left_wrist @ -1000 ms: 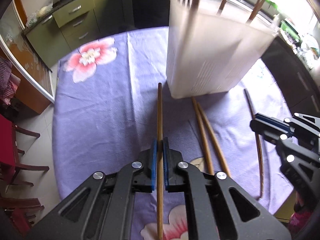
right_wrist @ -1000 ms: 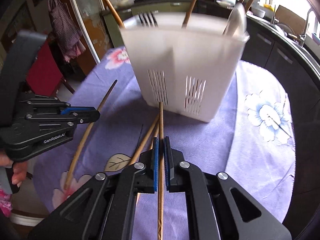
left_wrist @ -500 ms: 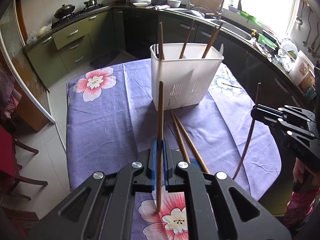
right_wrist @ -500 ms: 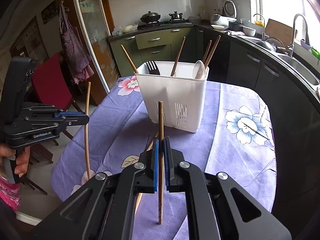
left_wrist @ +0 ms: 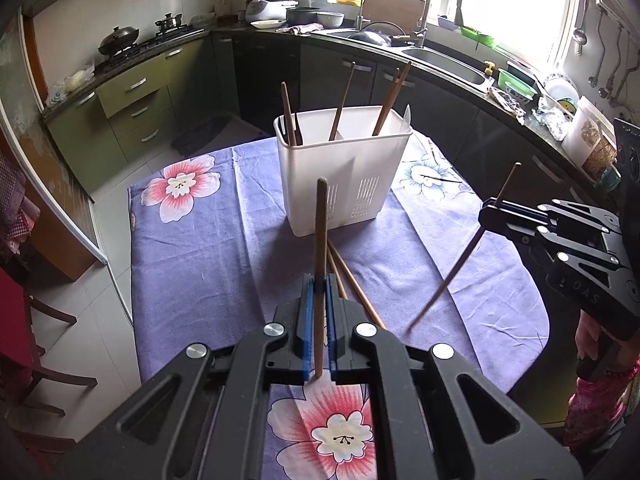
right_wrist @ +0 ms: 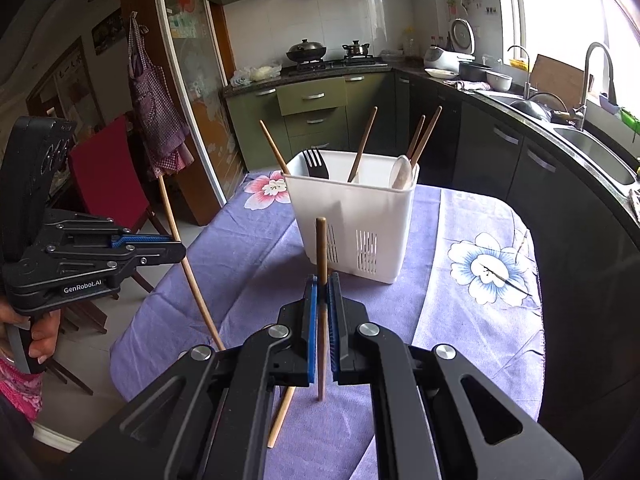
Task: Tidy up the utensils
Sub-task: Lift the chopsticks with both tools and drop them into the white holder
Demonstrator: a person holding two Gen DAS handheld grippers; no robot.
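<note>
Left wrist view: each tool point(left_wrist: 318, 320) is clamping one chopstick point(left_wrist: 320, 240); tips should be dropping into the caddy point(left_wrist: 340, 176), clearing its rim.

Black claw point(left_wrist: 319, 292), blue pads point(left_wrist: 306, 320), silver screws, white "GenRobot.AI" marking; pink floral sleeve.

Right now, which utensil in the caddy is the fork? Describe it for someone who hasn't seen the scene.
Start at the white slotted utensil caddy on the purple floral tablecloth. In the right wrist view, look at its back left corner. The black fork stands there with tines up, the only dark, pronged piece among brown chopsticks and a pale spoon.
</note>
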